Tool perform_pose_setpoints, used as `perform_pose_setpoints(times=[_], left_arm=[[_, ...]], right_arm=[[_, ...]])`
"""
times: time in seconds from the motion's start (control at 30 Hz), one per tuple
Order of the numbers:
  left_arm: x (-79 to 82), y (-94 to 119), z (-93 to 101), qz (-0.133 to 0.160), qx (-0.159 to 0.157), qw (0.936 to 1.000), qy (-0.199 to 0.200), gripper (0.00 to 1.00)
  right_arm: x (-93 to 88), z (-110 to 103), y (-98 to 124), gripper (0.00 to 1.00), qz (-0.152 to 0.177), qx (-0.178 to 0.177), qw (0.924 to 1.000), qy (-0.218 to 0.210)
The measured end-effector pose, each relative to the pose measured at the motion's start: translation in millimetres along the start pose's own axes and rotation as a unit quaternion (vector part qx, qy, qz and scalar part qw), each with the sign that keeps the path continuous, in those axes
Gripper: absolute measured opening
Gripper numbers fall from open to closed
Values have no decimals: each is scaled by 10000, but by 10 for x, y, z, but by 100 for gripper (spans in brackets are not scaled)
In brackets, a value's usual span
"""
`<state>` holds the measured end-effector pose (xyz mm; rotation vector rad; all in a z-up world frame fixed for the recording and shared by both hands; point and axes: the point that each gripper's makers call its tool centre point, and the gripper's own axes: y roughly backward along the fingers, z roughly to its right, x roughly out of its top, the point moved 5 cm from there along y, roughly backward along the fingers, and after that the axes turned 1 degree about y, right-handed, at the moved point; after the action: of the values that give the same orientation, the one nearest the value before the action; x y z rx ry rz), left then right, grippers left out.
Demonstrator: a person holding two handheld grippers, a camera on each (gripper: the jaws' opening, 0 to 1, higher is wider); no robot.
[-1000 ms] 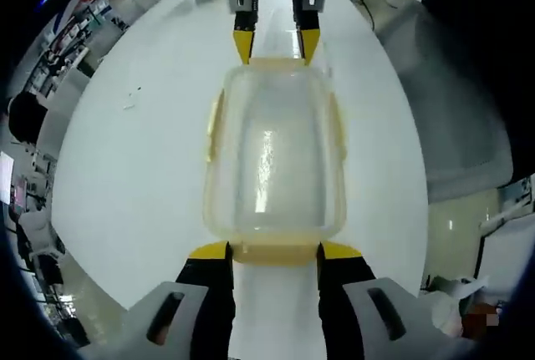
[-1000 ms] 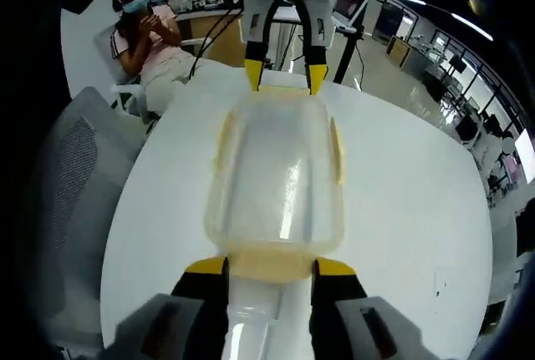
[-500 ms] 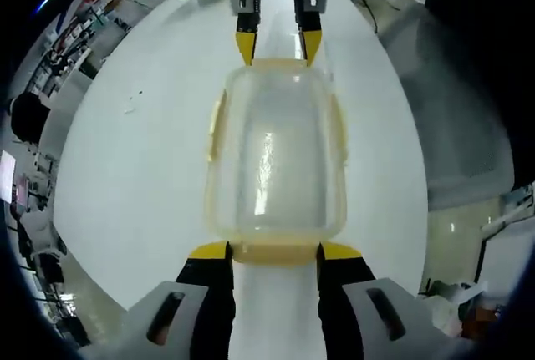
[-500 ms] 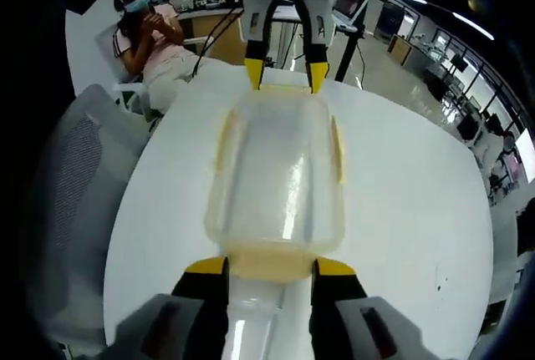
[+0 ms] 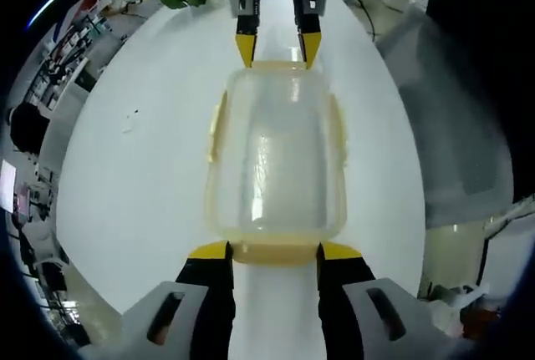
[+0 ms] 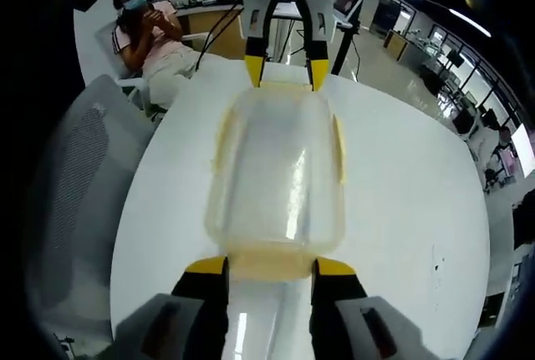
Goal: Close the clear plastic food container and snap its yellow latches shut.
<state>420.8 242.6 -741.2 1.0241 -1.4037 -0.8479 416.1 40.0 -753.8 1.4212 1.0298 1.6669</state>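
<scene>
Left gripper view: container mid-table, bare white table around; both grippers' fingers spread at end latches.

Left gripper: two black jaws rising from the bottom, each capped with a yellow tip, set on pale grey housings with a dark oval slot apiece. Right gripper: same build, black jaws, yellow tips, grey housings with dark slots. Seen from the far side in the right gripper view, a white rounded body above black arms, yellow tips, thin dark cables trailing off to one side.
</scene>
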Motion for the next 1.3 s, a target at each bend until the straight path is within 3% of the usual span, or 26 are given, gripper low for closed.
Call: perform_pose_setpoints(times=[0.37,1.3], left_arm=[[281,-96,37,93,-8,9999,-92,35],[740,-325,194,134,-32,9996,-246,34]], right_arm=[[-262,-86,117,35,-167,-62,9998,-99],[-700,-328,337,35,-277,-78,9993,-228]])
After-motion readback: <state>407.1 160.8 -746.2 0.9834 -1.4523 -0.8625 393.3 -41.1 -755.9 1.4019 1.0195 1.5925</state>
